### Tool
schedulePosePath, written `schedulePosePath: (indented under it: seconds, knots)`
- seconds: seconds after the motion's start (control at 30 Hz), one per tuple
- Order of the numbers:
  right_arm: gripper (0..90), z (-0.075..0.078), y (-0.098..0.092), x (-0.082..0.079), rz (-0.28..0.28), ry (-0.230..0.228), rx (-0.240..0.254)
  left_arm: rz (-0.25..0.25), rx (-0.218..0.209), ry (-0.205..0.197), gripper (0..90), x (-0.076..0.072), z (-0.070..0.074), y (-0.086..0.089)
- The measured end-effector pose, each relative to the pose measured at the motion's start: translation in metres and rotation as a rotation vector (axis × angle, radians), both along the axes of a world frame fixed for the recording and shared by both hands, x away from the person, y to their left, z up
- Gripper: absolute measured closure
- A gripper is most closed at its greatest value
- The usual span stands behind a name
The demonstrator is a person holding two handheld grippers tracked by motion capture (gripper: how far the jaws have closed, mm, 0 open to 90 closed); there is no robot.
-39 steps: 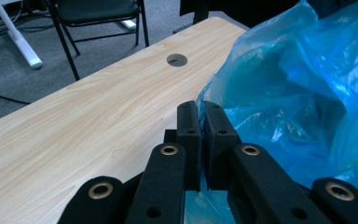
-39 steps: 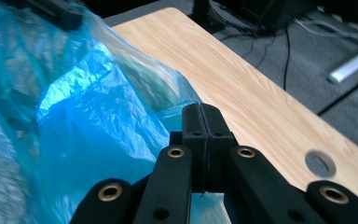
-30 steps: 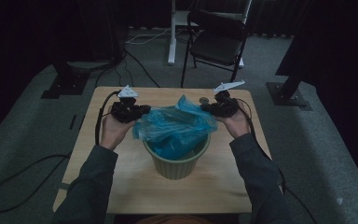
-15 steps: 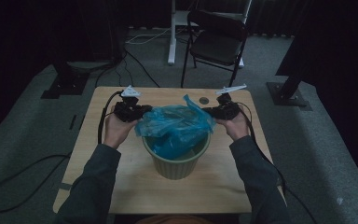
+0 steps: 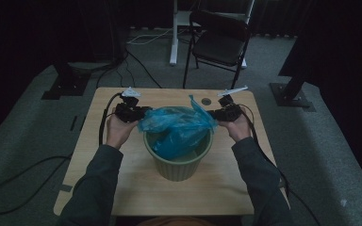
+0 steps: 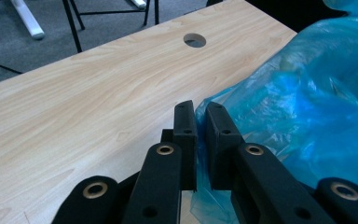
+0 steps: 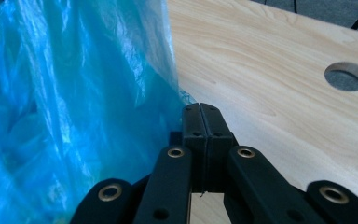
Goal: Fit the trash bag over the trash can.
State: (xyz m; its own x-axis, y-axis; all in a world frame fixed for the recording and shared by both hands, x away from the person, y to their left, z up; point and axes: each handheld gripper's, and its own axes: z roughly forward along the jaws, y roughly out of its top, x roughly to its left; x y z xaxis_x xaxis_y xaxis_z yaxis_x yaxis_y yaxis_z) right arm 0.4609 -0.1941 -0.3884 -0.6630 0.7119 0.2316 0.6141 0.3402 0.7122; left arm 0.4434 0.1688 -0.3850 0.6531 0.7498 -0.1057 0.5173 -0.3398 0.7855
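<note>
at a wooden table (image 5: 122,188), my left gripper (image 6: 200,114) has just been opening, a narrow gap between its jaws beside the blue plastic bag (image 5: 179,129) draped in the green bin (image 5: 178,165); my right gripper (image 7: 200,112) is pressed closed on the bag's edge.

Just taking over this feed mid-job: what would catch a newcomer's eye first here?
The bright blue plastic bag stands out, bunched over the mouth of a pale green bin at the middle of the wooden table. The left gripper and right gripper flank it at the rim, each at an edge of the plastic. Beyond the table stands a dark folding chair.
</note>
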Motion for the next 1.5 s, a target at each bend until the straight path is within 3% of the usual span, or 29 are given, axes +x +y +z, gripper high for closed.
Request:
schedulePosePath:
  seconds: [0.13, 0.33, 0.67, 0.77, 0.93, 1.03, 1.17, 1.27, 1.4, 1.5]
  knots:
    - [90.0, -0.003, -0.006, -0.006, 0.005, 0.01, 0.013, -0.006, -0.022, 0.001, 80.0, -0.006, 0.002, 0.005]
    - [90.0, -0.001, -0.016, -0.013, 0.006, 0.006, 0.026, 0.013, -0.099, -0.039, 69.3, -0.018, 0.017, 0.02]
    - [89.5, 0.002, -0.018, -0.015, 0.016, 0.006, 0.027, 0.012, -0.195, -0.095, 62.2, -0.034, 0.039, 0.034]
    - [89.4, 0.002, -0.019, -0.015, 0.019, 0.004, 0.03, -0.02, -0.227, -0.1, 60.0, -0.038, 0.042, 0.034]
    - [89.0, 0.002, -0.019, -0.015, 0.02, 0.005, 0.031, -0.138, -0.285, -0.135, 53.1, -0.053, 0.046, 0.029]
    - [89.0, 0.002, -0.018, -0.015, 0.021, 0.006, 0.032, -0.163, -0.267, -0.133, 49.1, -0.055, 0.045, 0.024]
    - [88.8, 0.002, -0.018, -0.016, 0.023, 0.007, 0.032, -0.155, -0.234, -0.118, 47.0, -0.053, 0.041, 0.02]
    - [88.5, 0.002, -0.018, -0.016, 0.024, 0.006, 0.034, -0.139, -0.178, -0.097, 47.2, -0.051, 0.03, 0.014]
    - [88.1, 0.003, -0.02, -0.017, 0.028, 0.004, 0.042, -0.112, -0.134, -0.076, 53.4, -0.053, 0.021, 0.012]
    - [87.9, 0.002, -0.023, -0.019, 0.033, 0.011, 0.055, -0.087, -0.111, -0.079, 66.5, -0.057, 0.015, 0.014]
